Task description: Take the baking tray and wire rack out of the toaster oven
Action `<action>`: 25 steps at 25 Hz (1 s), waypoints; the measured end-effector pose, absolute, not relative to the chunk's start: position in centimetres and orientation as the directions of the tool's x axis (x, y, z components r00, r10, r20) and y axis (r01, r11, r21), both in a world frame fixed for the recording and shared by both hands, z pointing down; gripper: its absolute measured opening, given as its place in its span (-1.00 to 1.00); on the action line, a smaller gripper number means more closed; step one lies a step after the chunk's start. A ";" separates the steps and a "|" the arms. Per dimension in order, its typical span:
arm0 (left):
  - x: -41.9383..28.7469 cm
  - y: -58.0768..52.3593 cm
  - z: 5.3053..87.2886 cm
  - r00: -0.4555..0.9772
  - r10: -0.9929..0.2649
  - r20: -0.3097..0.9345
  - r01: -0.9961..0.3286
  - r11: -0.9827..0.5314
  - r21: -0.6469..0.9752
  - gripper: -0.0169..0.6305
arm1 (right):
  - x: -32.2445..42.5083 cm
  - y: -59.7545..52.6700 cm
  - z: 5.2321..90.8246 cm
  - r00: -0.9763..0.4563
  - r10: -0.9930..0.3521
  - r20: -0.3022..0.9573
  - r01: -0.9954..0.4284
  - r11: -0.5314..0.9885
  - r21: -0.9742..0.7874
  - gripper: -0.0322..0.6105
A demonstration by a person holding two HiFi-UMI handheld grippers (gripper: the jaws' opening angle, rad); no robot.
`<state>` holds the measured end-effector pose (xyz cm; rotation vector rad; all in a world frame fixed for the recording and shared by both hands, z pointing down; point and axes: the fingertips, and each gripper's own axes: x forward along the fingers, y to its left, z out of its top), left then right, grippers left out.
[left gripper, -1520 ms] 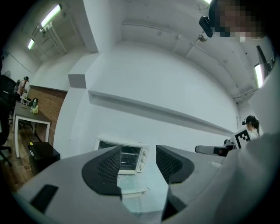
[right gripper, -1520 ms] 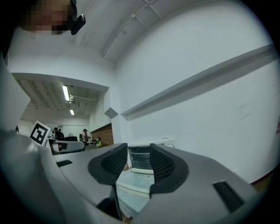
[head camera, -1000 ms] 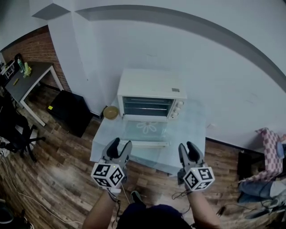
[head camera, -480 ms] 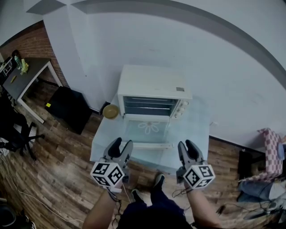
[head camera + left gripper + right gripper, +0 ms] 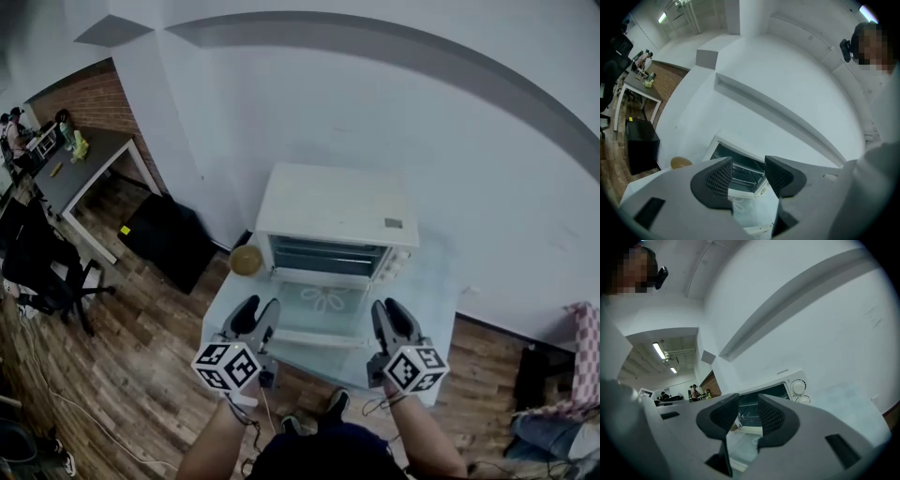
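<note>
A white toaster oven stands on a small pale table against the wall, its glass door folded down flat. Rack bars show in the dark cavity; I cannot tell the tray apart from them. My left gripper and right gripper hover side by side at the table's near edge, short of the door, pointing at the oven. Both are open and their jaws have just been closing, with nothing between them. The oven shows between the left jaws, and the oven beyond the right jaws.
A yellow bowl sits at the oven's left on the table. A black cabinet, a desk and an office chair stand to the left on the wooden floor. The person's feet are just before the table.
Both grippers have moved forward toward the table and the open oven door. The oven now looks nearer and larger in the head view.
</note>
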<state>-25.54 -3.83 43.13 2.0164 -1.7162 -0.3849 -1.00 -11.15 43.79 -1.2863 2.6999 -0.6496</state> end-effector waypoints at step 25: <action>-26.1 -19.7 53.9 0.150 -0.974 0.172 -0.364 0.107 0.925 -0.30 | -6.2 -25.0 48.9 -0.697 -0.713 -0.079 -0.292 0.382 -0.877 -0.31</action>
